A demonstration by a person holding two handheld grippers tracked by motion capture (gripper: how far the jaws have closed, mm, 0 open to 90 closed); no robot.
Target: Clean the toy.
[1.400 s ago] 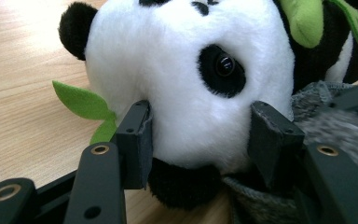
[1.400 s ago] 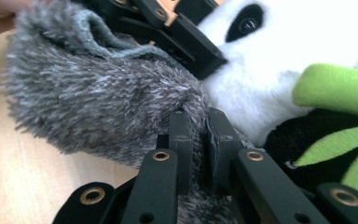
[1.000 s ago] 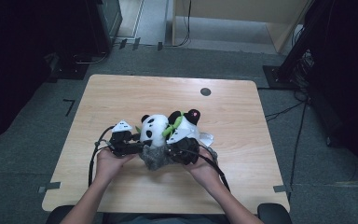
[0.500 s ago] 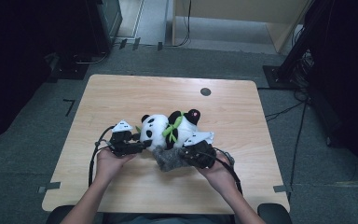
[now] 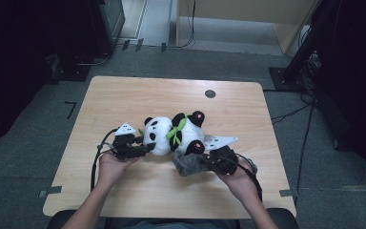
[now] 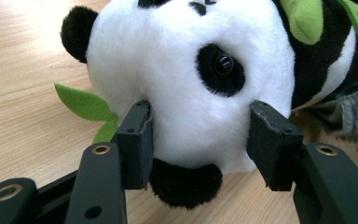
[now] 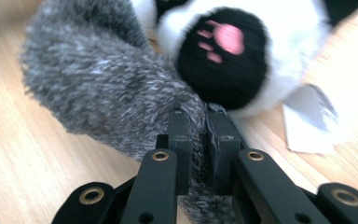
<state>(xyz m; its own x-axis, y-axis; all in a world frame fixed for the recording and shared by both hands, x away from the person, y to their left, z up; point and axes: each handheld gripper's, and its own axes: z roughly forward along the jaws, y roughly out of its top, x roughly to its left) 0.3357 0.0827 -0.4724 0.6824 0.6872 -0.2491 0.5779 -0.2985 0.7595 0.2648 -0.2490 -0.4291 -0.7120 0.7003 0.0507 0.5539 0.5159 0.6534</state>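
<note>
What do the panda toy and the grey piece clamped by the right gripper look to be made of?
Panda toy: short, soft plush, probably synthetic, with a glossy hard eye and felt-like green leaves. Grey piece: shaggier, mottled fuzzy fabric, likely fleece or faux fur; its long fibres bunch where the right gripper pinches it.

A wooden table point(image 5: 124, 100) bears a small black disc point(image 5: 210, 93) near its far edge
</note>
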